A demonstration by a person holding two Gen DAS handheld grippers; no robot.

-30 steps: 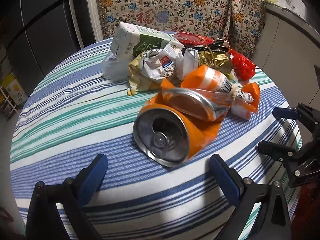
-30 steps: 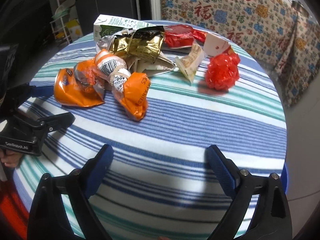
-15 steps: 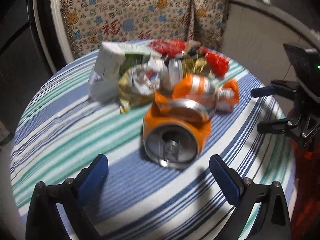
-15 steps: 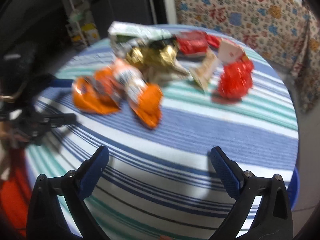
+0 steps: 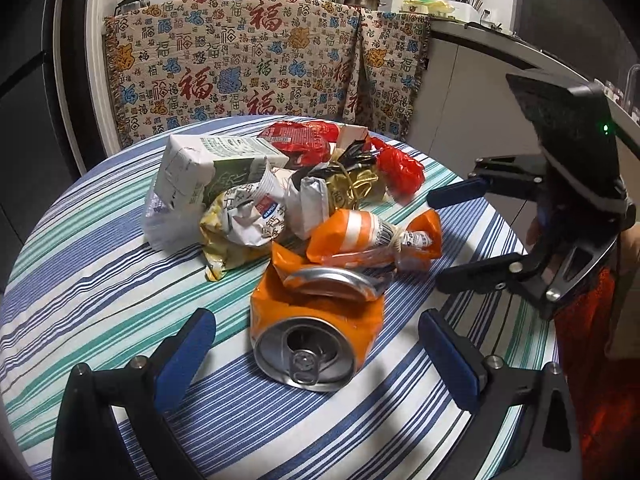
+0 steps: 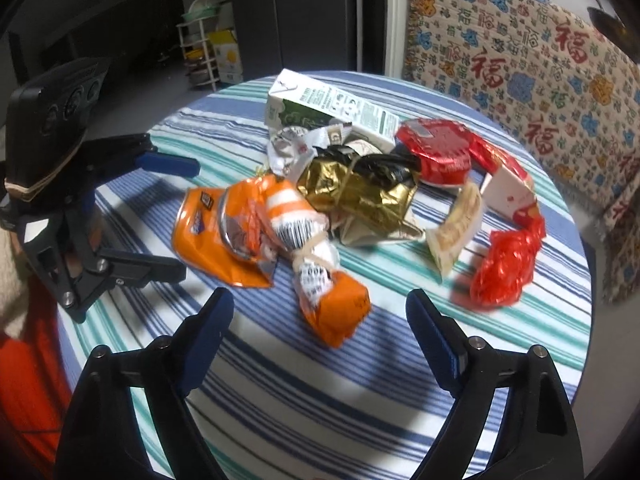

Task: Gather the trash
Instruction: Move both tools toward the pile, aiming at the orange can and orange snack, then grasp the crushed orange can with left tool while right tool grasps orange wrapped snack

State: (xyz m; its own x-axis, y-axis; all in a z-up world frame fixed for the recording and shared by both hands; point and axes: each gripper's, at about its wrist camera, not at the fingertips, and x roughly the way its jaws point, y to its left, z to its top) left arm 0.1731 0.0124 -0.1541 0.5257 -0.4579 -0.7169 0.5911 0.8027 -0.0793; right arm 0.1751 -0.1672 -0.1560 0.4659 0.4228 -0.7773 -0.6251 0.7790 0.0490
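A heap of trash lies on a round striped table. A crushed orange can lies nearest, its top facing my open left gripper, which straddles it just short of touching. Behind it are an orange wrapper, a white-green carton, a gold wrapper, a red wrapper and a red plastic bag. My right gripper is open and empty, with the orange wrapper's near end between its tips. The can lies left of it.
The right gripper shows at the table's right edge in the left wrist view; the left gripper shows at the left in the right wrist view. A patterned cloth hangs behind the table. A fridge and a rack stand beyond.
Both grippers moved in toward the heap. The can now sits between my left fingers, and the orange wrapper lies close to my right fingertips. Both stay open.
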